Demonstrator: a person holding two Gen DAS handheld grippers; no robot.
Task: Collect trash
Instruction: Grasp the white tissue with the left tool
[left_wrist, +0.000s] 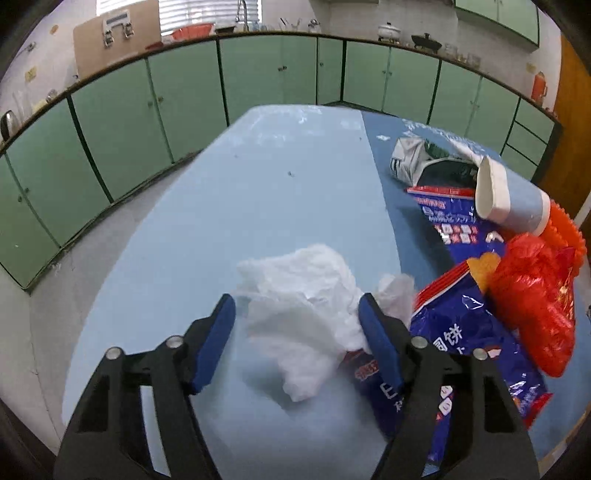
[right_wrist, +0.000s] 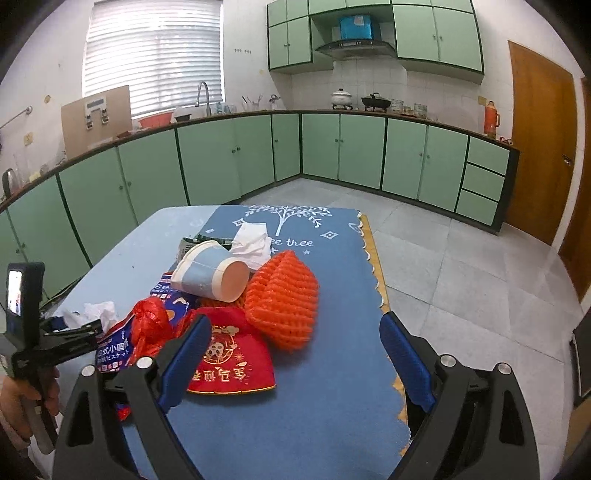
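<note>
In the left wrist view a crumpled white tissue (left_wrist: 303, 314) lies on the light blue table (left_wrist: 221, 221), between the blue pads of my left gripper (left_wrist: 297, 302). The right pad touches it and the left pad stands just clear, so the gripper is open. Beside it lie a blue snack bag (left_wrist: 461, 332), a red plastic bag (left_wrist: 532, 295) and a tipped paper cup (left_wrist: 506, 199). My right gripper (right_wrist: 295, 325) hangs wide open and empty over the blue mat (right_wrist: 314, 406), in front of an orange foam net (right_wrist: 284, 299), a red pouch (right_wrist: 229, 358) and the cup (right_wrist: 210, 273).
A green-and-white carton (left_wrist: 417, 158) and another tissue (right_wrist: 251, 243) lie at the pile's far side. The mat's scalloped right edge (right_wrist: 373, 258) drops to a tiled floor. Green cabinets (right_wrist: 221, 158) ring the room. A hand (right_wrist: 22, 398) holds the left gripper's handle.
</note>
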